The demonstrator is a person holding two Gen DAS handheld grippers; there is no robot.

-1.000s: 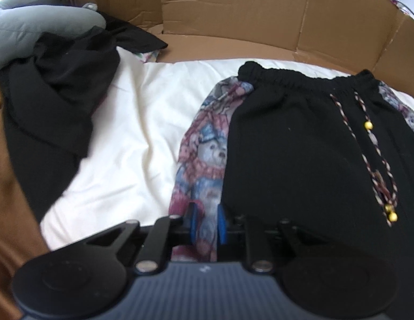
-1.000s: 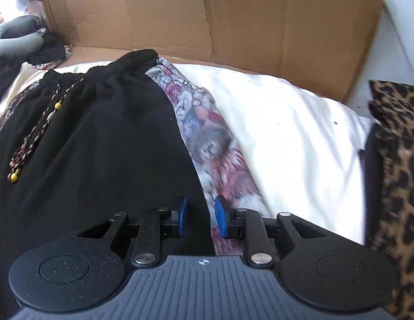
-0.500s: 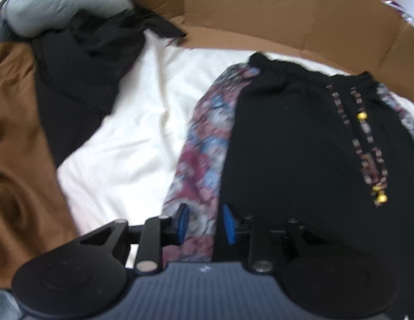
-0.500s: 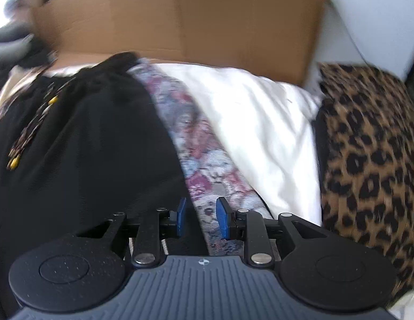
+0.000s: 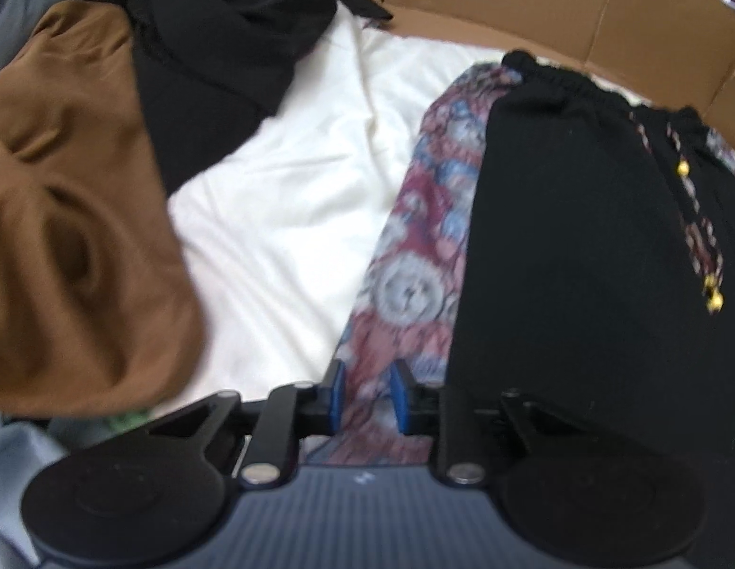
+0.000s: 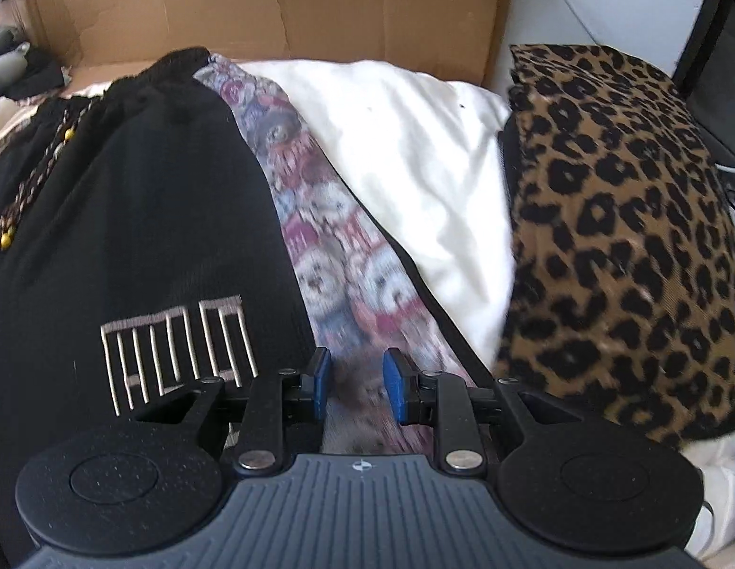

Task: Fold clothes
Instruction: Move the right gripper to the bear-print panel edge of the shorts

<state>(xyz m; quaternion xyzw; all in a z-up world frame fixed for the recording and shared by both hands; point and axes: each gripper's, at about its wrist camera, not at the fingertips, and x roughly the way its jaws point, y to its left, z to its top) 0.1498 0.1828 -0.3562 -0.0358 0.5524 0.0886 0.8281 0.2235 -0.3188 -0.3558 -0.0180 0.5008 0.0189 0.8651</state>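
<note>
Black drawstring pants [image 5: 580, 246] [image 6: 144, 218] with teddy-bear print side strips lie flat on a white sheet [image 5: 291, 199], waistband at the far end. My left gripper [image 5: 368, 394] straddles the left printed strip [image 5: 414, 256]. Its jaws are closing, and the printed cloth runs up between the blue pads [image 5: 336, 391]. My right gripper [image 6: 353, 381] sits on the right printed strip [image 6: 329, 218], its pads [image 6: 393, 381] close on the bunched cloth. A pale stitched logo [image 6: 177, 346] shows on the black leg just left of it.
A brown garment [image 5: 73, 218] and black clothes [image 5: 215, 61] are heaped at the left. A leopard-print cloth [image 6: 618, 218] lies close on the right. Cardboard walls [image 5: 557, 4] [image 6: 282, 4] stand behind the sheet [image 6: 414, 151].
Both grippers have slid back along the printed strips, away from the waistband. The brown garment came into the left view; the leopard cloth and the logo came into the right view.
</note>
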